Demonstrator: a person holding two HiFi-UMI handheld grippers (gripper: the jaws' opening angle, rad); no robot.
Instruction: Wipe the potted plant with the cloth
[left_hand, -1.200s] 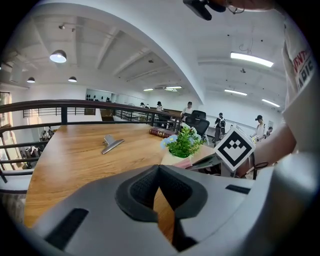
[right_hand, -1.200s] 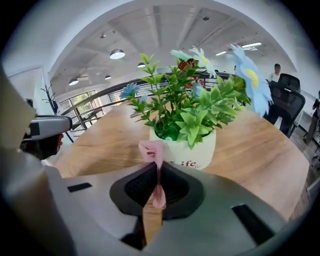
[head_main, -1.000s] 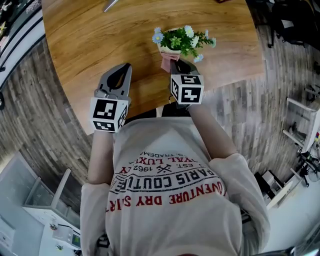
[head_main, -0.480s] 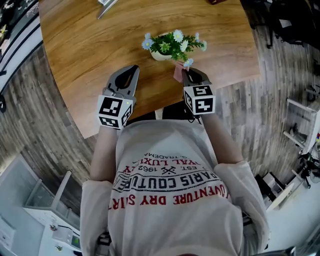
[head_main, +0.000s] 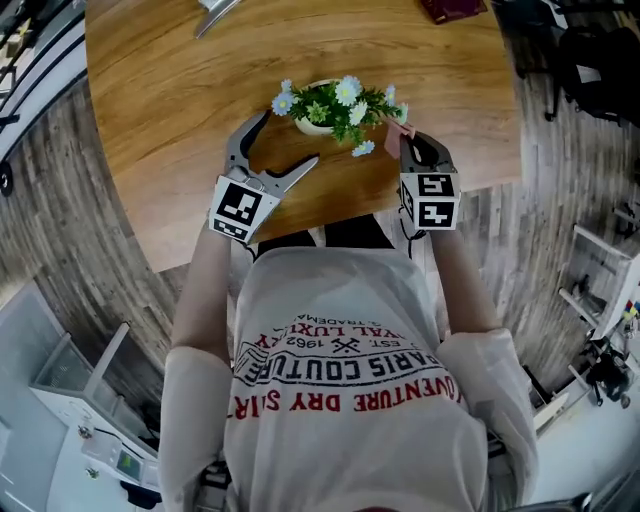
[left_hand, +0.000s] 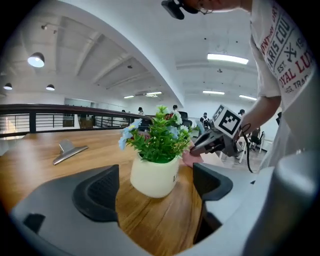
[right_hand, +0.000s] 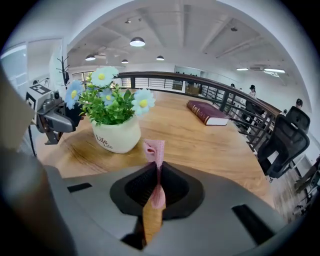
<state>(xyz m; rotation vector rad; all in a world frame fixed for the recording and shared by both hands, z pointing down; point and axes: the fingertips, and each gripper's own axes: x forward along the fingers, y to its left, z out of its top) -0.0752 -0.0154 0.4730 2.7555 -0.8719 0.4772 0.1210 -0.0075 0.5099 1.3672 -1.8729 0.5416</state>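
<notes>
Two grippers flank the cream ceramic pot of green leaves and blue flowers (head_main: 318, 124) near the wooden tabletop's (head_main: 190, 70) edge nearest the person. The left gripper (head_main: 288, 140) is opening its jaws, with the pot just ahead and untouched. The right gripper (head_main: 410, 140) clamps the pink cloth (right_hand: 155, 150). Judged step: approach. Next: steady the pot, apply the cloth.

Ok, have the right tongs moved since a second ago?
Yes. In the head view the right tongs, shut on the pink cloth, went from just in front of the potted plant to its right side.
</notes>
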